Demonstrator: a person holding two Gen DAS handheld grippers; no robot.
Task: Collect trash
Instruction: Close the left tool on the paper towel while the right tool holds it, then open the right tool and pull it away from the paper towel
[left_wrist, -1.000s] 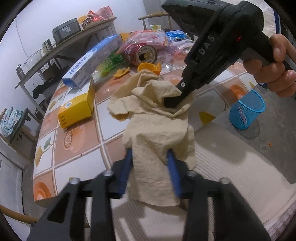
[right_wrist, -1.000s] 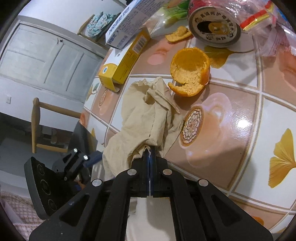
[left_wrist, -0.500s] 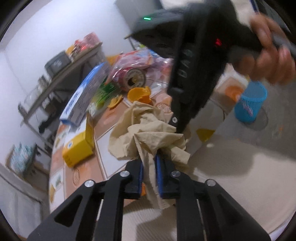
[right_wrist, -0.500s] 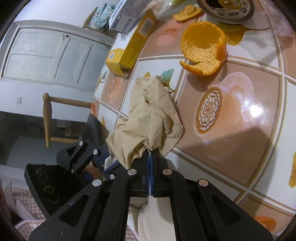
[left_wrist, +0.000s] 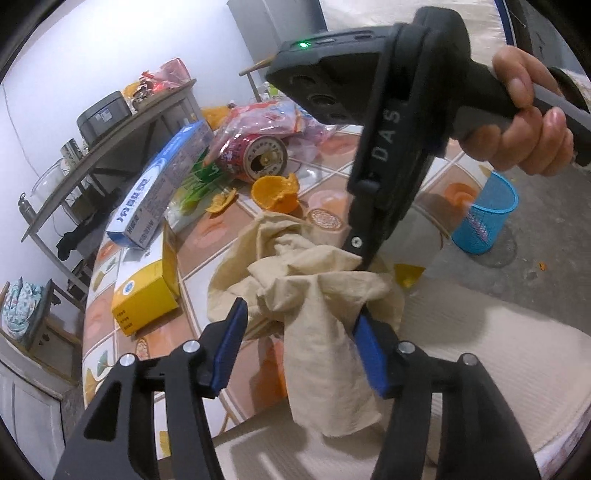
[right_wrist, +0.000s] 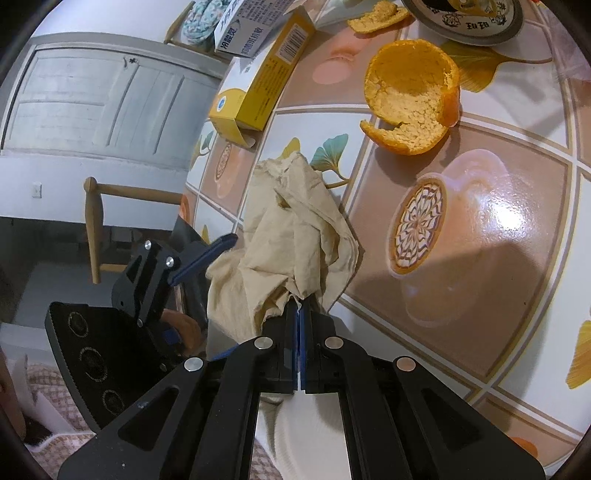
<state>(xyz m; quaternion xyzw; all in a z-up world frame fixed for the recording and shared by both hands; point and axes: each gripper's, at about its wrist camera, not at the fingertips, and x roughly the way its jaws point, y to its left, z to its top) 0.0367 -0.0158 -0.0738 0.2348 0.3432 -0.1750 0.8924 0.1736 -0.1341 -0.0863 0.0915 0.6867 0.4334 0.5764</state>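
Observation:
A crumpled beige paper towel (left_wrist: 317, 291) hangs over the tiled table's near edge; it also shows in the right wrist view (right_wrist: 295, 251). My right gripper (right_wrist: 297, 314) is shut on the towel's bunched edge, and its black body (left_wrist: 373, 229) reaches down to the towel from above. My left gripper (left_wrist: 299, 325) is open, with its blue pads either side of the hanging towel; in the right wrist view it sits left of the towel (right_wrist: 207, 254). An orange peel cup (right_wrist: 410, 96) lies just beyond the towel, also in the left wrist view (left_wrist: 275, 192).
A yellow box (left_wrist: 147, 295), a blue-white carton (left_wrist: 159, 192), a tipped red can (left_wrist: 255, 158), plastic bags (left_wrist: 266, 114) and a small peel piece (left_wrist: 221, 201) crowd the far table. A blue mesh bin (left_wrist: 485, 218) stands on the floor at right. A wooden chair (right_wrist: 96, 225) is beside the table.
My left gripper was shut on the towel half a second ago and has now opened wide. My right gripper stays clamped on the towel, which has bunched up closer to the table edge.

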